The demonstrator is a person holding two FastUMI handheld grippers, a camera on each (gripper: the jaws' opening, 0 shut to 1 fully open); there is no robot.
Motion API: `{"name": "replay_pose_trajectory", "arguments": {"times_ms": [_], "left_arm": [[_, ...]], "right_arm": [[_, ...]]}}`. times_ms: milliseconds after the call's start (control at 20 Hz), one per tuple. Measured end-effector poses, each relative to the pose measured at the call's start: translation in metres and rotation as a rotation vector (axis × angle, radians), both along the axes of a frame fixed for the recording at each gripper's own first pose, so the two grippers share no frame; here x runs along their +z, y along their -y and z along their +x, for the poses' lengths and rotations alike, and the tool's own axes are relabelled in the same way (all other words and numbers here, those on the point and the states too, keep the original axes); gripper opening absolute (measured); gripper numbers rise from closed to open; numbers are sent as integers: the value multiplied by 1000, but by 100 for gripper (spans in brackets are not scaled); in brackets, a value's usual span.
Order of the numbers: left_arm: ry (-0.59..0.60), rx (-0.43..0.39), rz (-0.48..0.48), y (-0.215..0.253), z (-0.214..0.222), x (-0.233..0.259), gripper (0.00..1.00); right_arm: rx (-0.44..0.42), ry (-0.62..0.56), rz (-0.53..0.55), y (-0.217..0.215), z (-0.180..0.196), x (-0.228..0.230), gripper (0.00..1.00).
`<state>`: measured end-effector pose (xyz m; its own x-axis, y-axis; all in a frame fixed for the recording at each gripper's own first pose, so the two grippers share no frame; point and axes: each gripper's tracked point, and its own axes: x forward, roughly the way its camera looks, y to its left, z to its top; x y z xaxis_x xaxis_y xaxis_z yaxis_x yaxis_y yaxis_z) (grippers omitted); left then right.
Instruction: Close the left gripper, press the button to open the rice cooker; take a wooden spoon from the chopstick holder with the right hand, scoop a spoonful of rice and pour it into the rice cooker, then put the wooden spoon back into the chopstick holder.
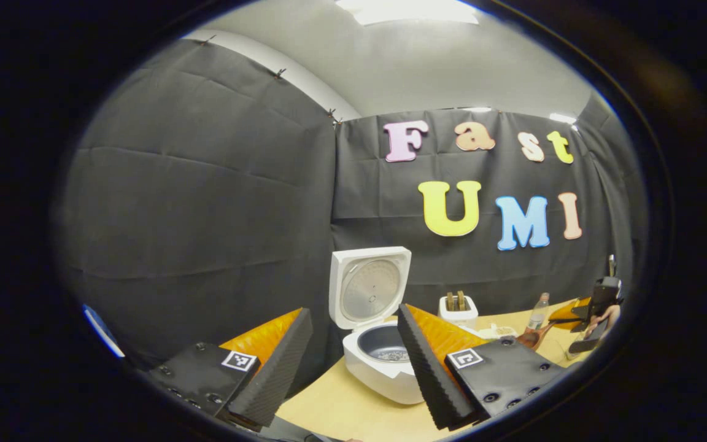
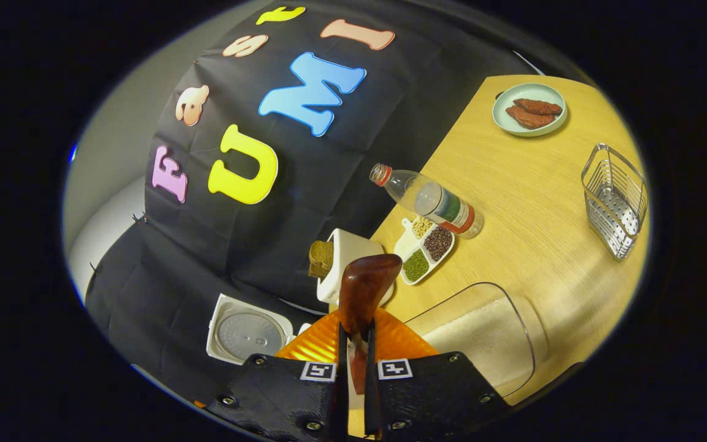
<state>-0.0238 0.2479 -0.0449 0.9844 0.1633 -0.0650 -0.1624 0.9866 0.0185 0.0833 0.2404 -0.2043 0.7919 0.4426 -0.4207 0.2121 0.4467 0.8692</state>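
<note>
The left gripper (image 1: 347, 362) hangs with its fingers spread wide and nothing between them, well back from the cooker (image 1: 384, 362), which stands on the worktop (image 1: 341, 405) with its lid (image 1: 369, 285) swung up; a little pale grain seems to lie in the dark inner pot (image 1: 387, 350). Just right of the cooker is the white holder (image 1: 458, 312) with wooden ends standing in it, then a bottle (image 1: 538, 310), and at the far right the right gripper (image 1: 596, 307) with the spoon (image 1: 531, 336) slanting down toward the worktop. In the right gripper view that gripper (image 2: 353, 368) is clenched on the spoon (image 2: 363, 294), both fingers pressing the handle low down, the glossy brown bowl out ahead. Below and to the right sits a clear tub (image 2: 482, 331) of white rice, and farther off are a divided dish (image 2: 425, 247) of beans, a plate (image 2: 528, 110) and a wire basket (image 2: 614, 199). I judge the spoon stiff, light and hard to damage, but its lacquered surface looks slick, so it could turn in a two-finger pinch once loaded. A hold on the handle near the bowl would likely steady it. The rice is loose and will spill if the bowl tips, so it probably needs carrying level.
</note>
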Motion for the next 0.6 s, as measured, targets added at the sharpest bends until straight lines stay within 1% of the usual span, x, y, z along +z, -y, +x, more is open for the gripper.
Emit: {"name": "replay_pose_trajectory", "arguments": {"times_ms": [100, 250, 400, 450, 500, 600], "left_arm": [[-1, 3, -6, -3, -2, -2, 99], [-4, 13, -11, -7, -7, -5, 99], [-10, 25, -6, -13, -12, -8, 99], [-10, 30, -4, -16, -14, -9, 95], [-10, 36, -4, -18, -16, -9, 97], [-9, 49, -8, -23, -21, -11, 97]], "right_arm": [[2, -2, 39, -10, 4, 11, 10], [26, 25, 65, -30, 10, 32, 10], [74, 71, 56, -60, 17, 51, 10], [90, 84, 53, -70, 18, 57, 10], [104, 95, 53, -80, 21, 63, 10], [134, 110, 61, -102, 25, 72, 10]]}}
